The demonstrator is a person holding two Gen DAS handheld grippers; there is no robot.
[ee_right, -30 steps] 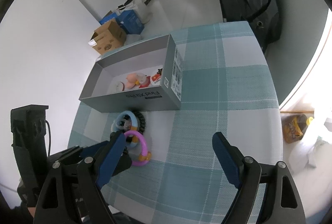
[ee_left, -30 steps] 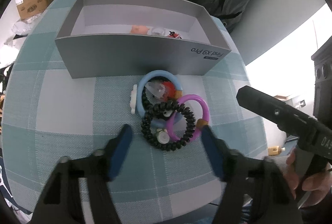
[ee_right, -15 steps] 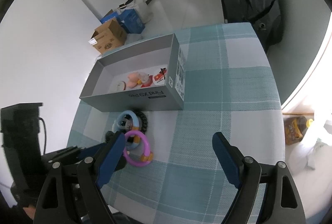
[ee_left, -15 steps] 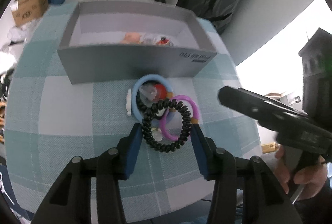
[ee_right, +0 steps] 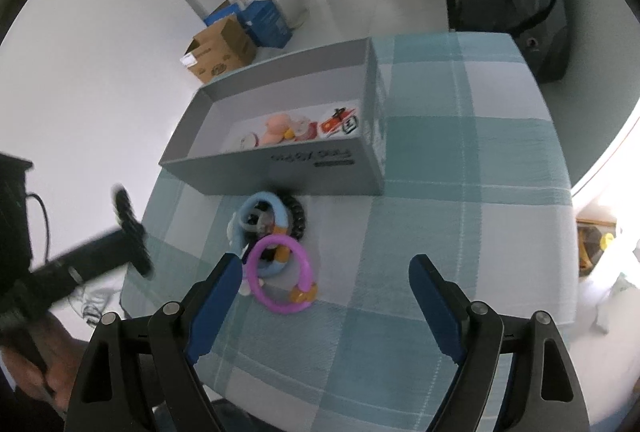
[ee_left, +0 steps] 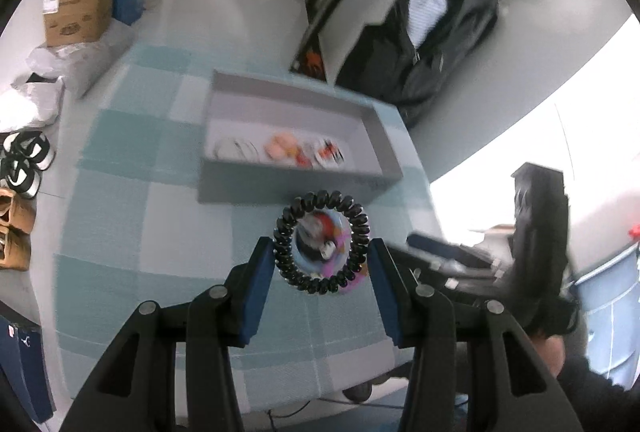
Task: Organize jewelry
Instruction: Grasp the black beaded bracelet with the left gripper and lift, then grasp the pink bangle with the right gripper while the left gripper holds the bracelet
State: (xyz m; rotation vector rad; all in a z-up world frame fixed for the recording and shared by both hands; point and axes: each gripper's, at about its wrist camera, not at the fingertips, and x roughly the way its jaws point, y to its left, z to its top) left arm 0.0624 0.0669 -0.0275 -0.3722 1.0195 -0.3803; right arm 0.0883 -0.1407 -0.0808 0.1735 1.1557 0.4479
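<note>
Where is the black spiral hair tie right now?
In the left wrist view the black spiral hair tie is gripped between the left gripper fingers, lifted above the table, in front of the grey box.

Light: bright daylight, glare at the right edge.
Blur: left wrist view smeared by motion.
Edges: fisheye bending, dark corners.

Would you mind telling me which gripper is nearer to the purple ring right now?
Right. The right gripper hovers open just above the purple ring, its left finger beside it. The left gripper is lifted off to the side, shut on the black coil hair tie.
</note>
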